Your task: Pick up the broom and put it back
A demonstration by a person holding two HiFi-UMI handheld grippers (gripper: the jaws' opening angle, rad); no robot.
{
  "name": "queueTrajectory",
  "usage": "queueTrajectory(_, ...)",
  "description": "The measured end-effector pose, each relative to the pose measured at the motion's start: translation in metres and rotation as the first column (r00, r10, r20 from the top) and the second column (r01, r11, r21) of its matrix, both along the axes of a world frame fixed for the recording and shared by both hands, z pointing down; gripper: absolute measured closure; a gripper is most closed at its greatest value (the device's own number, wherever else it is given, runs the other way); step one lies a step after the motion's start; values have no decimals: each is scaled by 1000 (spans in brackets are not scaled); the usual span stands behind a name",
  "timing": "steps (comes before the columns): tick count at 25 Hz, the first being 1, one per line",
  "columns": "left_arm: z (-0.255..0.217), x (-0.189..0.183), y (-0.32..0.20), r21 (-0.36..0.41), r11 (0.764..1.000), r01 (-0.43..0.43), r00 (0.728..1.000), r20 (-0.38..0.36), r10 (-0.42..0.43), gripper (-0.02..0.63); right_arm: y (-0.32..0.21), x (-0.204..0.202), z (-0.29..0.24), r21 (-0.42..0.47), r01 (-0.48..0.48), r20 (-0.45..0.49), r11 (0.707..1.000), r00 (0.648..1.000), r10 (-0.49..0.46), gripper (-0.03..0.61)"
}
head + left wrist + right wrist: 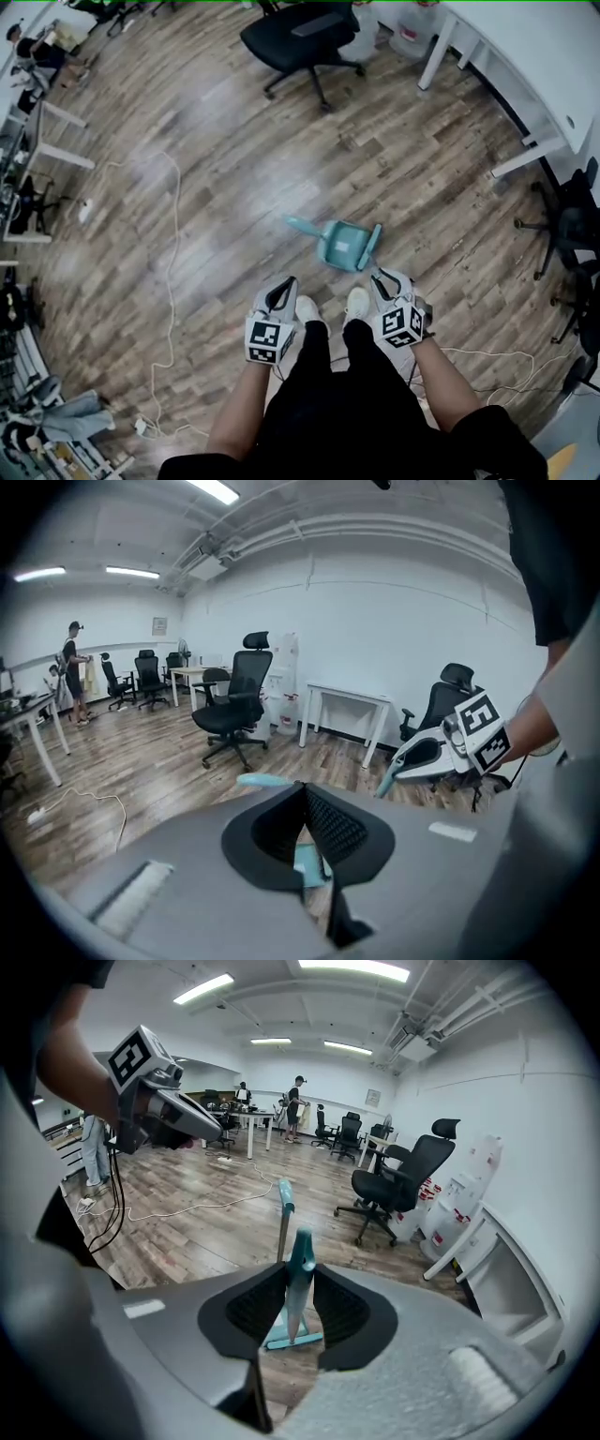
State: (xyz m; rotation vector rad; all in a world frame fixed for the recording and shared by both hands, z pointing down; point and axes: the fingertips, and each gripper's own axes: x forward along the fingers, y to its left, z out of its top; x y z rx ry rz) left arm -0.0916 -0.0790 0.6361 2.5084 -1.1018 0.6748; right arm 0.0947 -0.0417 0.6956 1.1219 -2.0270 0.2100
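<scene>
- R gripper view: we see the right gripper (300,1277) clamped on the broom (292,1321) handle.
- Head view only: broom sits just beside teal dustpan (339,246) on floor, by our feet.
- L gripper view: left gripper (305,789) jaws together, empty.

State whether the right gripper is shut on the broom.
Shut: broom handle pinched between the jaws of the right gripper.
</scene>
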Motion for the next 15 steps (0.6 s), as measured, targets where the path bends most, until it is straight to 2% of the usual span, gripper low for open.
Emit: queueTrajectory(15,10,-16,6,-28,997,66,998,-2,-67,597,-37,-47,11,5,135,10,991,991,-135,482)
